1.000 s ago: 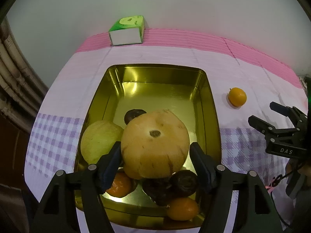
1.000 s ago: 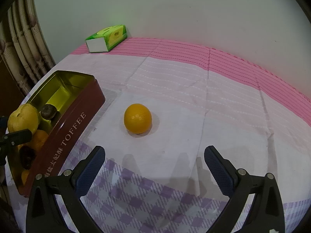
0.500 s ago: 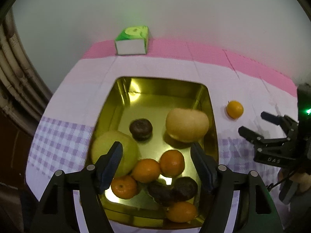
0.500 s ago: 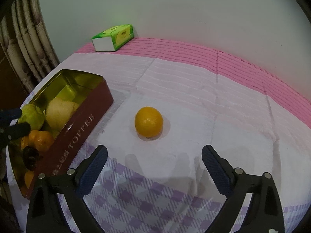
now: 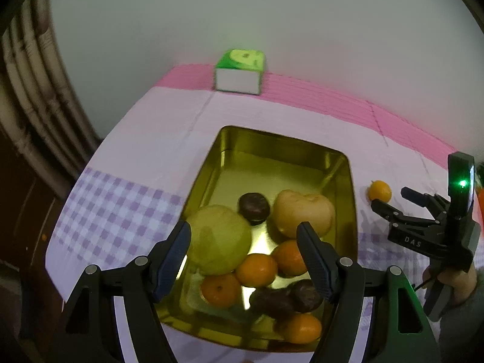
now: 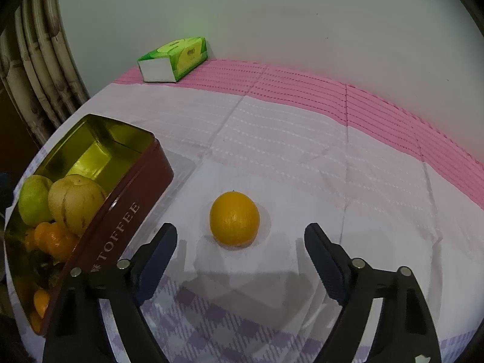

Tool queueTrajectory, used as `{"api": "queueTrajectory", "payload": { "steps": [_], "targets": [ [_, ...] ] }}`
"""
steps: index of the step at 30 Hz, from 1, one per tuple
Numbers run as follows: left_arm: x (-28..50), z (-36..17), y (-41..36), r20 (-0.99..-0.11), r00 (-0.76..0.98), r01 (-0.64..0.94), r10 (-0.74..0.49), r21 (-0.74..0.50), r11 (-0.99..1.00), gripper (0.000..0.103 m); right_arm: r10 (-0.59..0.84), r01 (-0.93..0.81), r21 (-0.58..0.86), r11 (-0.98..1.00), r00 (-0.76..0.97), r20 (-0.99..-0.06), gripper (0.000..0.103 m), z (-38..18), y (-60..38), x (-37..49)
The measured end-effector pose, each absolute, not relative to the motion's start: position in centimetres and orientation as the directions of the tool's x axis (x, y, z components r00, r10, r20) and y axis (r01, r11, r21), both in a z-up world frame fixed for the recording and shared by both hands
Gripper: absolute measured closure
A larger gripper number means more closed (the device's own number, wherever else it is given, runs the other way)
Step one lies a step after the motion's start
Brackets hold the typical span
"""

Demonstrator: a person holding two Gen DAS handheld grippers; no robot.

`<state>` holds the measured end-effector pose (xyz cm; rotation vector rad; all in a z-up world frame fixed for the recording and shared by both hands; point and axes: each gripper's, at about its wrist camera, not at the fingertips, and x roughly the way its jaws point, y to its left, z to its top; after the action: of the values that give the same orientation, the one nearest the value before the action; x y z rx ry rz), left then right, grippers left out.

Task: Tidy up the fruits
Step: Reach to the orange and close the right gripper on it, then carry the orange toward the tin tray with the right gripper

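Observation:
A gold-lined "TOFFEE" tin (image 5: 351, 181) (image 6: 127, 211) holds a tan round fruit (image 5: 302, 211), a green apple (image 5: 217, 242), dark fruits (image 5: 254, 207) and several mandarins (image 5: 257, 269). My left gripper (image 5: 243, 239) hovers open above the tin's near half with nothing between its pads. A lone orange (image 6: 234, 219) (image 5: 379, 190) lies on the cloth to the right of the tin. My right gripper (image 6: 241, 236) (image 5: 405, 202) points down at it, jaws closing. The orange sits just beyond the tips, and neither pad touches it.
A green tissue box (image 5: 240, 74) (image 6: 174, 57) stands at the back against the grey wall. A curtain (image 6: 39, 69) hangs at the left, past the table's edge. The tin's red wall is close to my right gripper's left finger (image 6: 157, 251). A hand (image 5: 453, 281) holds that gripper.
My left gripper has let go of the tan fruit, which now lies in the tin, and has drawn up and back. My right gripper has moved closer to the orange with narrower jaws.

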<state>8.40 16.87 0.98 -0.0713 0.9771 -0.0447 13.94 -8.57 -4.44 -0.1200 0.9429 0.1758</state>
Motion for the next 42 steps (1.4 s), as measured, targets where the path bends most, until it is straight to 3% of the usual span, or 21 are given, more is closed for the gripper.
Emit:
{"api": "queueTrajectory", "payload": {
  "steps": [21,23,42],
  "targets": [
    [7.7,0.4,20.4,-0.846,0.533,-0.093,-0.038,-0.103,0.99,0.03,0.079,-0.209,-0.042,0.977,0.537,-0.84,0.061,-6.1,-7.8,15.2],
    [7.8,0.4,20.4,-0.845,0.534,-0.092,-0.039,-0.104,0.99,0.03,0.089,-0.22,-0.038,0.975,0.538,-0.839,0.068,-6.1,-7.8,15.3],
    [8.1,0.2,20.3,-0.853,0.521,-0.097,-0.029,-0.093,0.991,0.03,0.091,-0.203,-0.031,0.979,0.564,-0.82,0.069,-4.8,-7.7,14.0]
  ]
}}
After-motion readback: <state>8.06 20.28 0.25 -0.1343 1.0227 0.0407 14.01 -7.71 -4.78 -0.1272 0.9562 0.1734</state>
